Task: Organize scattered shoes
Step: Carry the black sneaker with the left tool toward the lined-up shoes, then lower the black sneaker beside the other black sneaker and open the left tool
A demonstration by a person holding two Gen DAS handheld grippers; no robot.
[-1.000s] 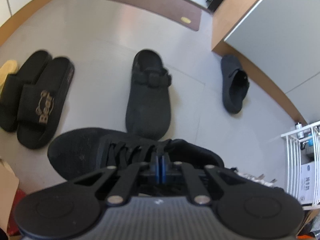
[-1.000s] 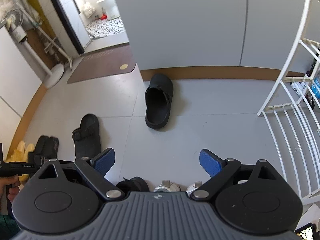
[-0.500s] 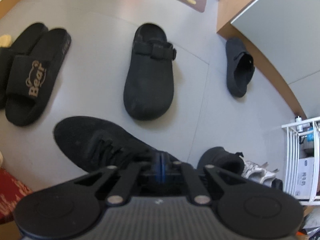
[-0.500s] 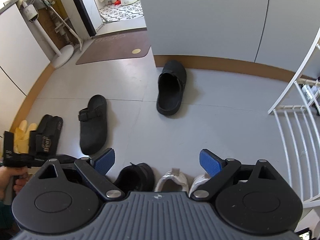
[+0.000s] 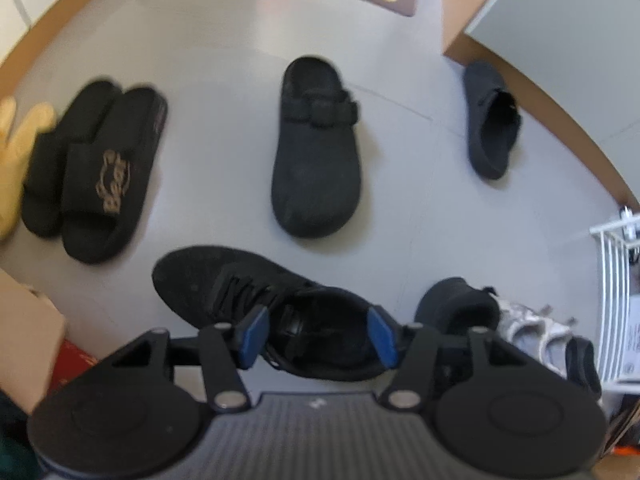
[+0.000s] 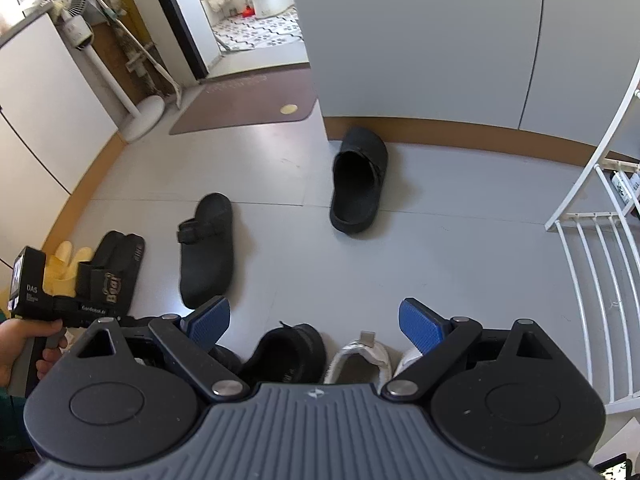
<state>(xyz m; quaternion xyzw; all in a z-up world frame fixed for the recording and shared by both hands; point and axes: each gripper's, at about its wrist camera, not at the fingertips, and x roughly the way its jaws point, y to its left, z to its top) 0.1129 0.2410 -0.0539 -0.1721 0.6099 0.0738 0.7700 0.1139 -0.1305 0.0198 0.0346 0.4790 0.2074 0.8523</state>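
Note:
My left gripper (image 5: 318, 334) hovers over the heel opening of a black lace-up sneaker (image 5: 240, 284) lying on the grey floor. Its jaws are opening and the blue pads stand clear of the shoe. The matching black sneaker (image 5: 456, 304) sits just to the right, beside white shoes (image 5: 532, 332). Farther out lie a black clog (image 5: 316, 152), its mate (image 5: 490, 120) near the wall, black "Bear" slides (image 5: 100, 172) and yellow slippers (image 5: 16, 148). My right gripper (image 6: 314, 320) is open and holds nothing, above the second sneaker (image 6: 288, 350) and the white shoes (image 6: 360, 356).
A white wire rack (image 6: 592, 240) stands at the right. A brown mat (image 6: 244, 106) and a fan base (image 6: 140, 120) lie toward the doorway. A cardboard box (image 5: 24, 320) is at the left. A hand (image 6: 24, 340) holds the left gripper's handle.
The left gripper was shut on the black sneaker's collar; its jaws have now parted, it has lifted slightly, and the sneaker rests on the floor. The right gripper has drifted a little and stays open.

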